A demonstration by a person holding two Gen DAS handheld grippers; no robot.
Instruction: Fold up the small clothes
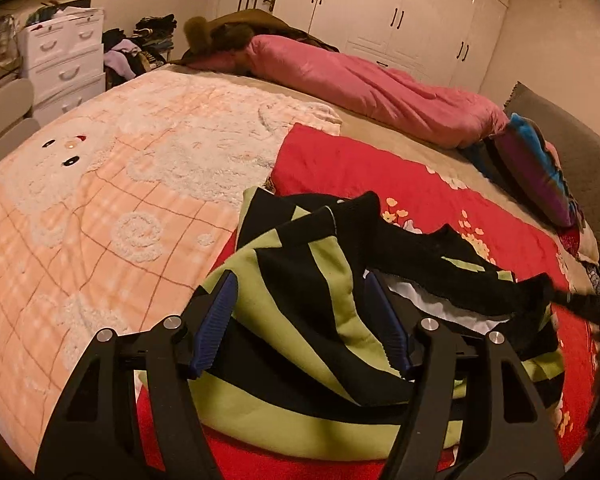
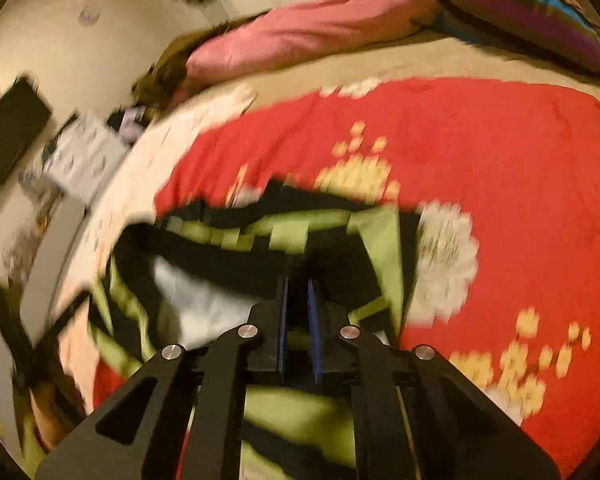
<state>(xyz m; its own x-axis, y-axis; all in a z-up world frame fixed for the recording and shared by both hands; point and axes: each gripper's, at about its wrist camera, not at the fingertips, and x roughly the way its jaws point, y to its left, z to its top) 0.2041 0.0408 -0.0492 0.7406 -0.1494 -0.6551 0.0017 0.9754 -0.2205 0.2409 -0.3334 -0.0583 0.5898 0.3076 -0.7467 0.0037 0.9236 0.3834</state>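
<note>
1. Left wrist view: the striped garment, green and black, is seen rumpled on the red blanket, just beside the peach bedspread, which lies to the left of the red blanket.
2. The left gripper is seen spread wide above the near part of the garment; its blue pads stand apart with cloth between them, and nothing is clamped.
3. The garment's long axis is judged to run from the near lower left toward the far right of the red blanket, where a black end is stretched off to the frame's right edge. A white inner lining is exposed.
4. Right wrist view (heavily blurred): the right gripper is seen with its fingers drawn nearly together on a dark edge of the striped garment; a grip on the cloth is judged likely.
5. The red blanket fills the ground beyond the garment.
6. The step in hand is judged to be spreading and straightening, with no fold yet made.
7. For the next move, the near edge would have to be clamped by the left gripper and the cloth drawn flat against the right one's pull.
</note>
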